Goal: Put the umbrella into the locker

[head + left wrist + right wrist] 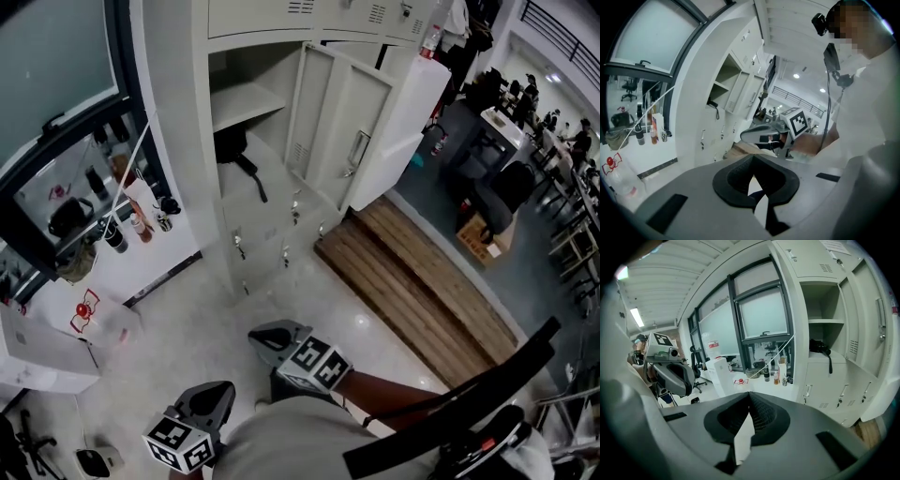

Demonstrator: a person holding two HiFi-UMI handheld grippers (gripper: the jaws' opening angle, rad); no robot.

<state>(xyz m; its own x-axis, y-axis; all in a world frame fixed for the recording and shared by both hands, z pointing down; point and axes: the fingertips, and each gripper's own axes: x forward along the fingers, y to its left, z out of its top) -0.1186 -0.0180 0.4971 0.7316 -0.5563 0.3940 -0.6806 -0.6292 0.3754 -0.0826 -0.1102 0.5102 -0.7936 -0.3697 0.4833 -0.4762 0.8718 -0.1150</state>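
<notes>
**Head view:** the black umbrella (234,148) lies inside the open locker (178,112), under its shelf. The door (342,131) stands wide.

**Left gripper view:** the left hand-held gripper (753,164) has its jaws closed and holds nothing.

**Right gripper view:** the right hand-held gripper (748,401) is likewise closed and empty, well apart from the locker.

Placement appears complete. The next move probably calls for reaching the door and swinging it shut.

bottles (139,225) nr white box (56,339) at left — wood platform (412,281) rt.

Bright, even light from ceiling lights (796,75); both gripper views bend and darken at the edges
</notes>
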